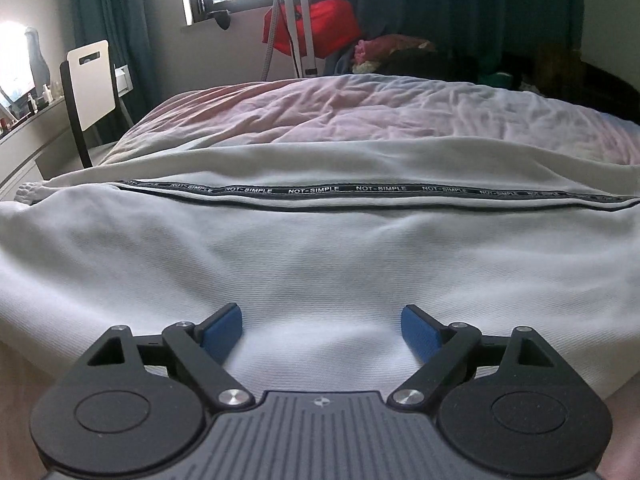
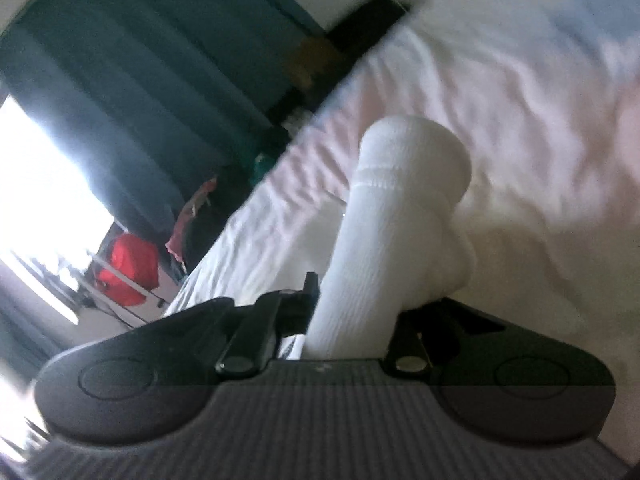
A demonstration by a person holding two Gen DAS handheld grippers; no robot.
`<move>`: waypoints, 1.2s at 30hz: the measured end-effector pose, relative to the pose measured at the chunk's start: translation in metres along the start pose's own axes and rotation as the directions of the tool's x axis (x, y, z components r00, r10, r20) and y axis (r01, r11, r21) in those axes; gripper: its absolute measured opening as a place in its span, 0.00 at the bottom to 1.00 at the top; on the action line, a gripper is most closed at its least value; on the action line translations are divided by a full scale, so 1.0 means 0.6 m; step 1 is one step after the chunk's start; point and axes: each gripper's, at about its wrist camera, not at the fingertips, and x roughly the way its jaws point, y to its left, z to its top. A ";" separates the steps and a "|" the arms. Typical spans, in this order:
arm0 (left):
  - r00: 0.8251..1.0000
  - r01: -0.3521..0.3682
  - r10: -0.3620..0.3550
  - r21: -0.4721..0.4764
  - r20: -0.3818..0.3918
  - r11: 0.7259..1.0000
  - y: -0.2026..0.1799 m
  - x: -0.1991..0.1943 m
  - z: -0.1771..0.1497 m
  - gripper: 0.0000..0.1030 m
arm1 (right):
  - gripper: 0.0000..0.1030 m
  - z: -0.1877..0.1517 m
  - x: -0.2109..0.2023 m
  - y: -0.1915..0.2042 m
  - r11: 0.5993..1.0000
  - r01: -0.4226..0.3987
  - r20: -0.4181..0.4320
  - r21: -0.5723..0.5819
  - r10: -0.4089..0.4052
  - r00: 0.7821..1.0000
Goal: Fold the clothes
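Observation:
A pale grey-white garment (image 1: 320,256) lies spread across the near part of the bed, with a black stripe (image 1: 320,191) reading "NOT-SIMPLE" running left to right. My left gripper (image 1: 322,330) rests low over the garment's near edge, open, its blue pads (image 1: 224,332) wide apart with cloth bulging between them. In the tilted, blurred right wrist view, my right gripper (image 2: 356,300) is shut on a bunched fold of white ribbed fabric (image 2: 400,216), which sticks up past the fingers. Its pads are hidden by the cloth.
A wrinkled pinkish duvet (image 1: 360,112) covers the bed behind the garment. A white chair (image 1: 94,84) and a desk edge stand at the left. A red bag (image 1: 316,24), tripod legs and dark curtains sit by the window at the back.

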 end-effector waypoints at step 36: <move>0.977 0.122 -0.046 -0.368 0.209 0.922 0.114 -0.088 0.033 0.86 | 0.15 -0.454 -0.148 0.350 0.187 -0.462 -0.395 -0.867 0.310 0.865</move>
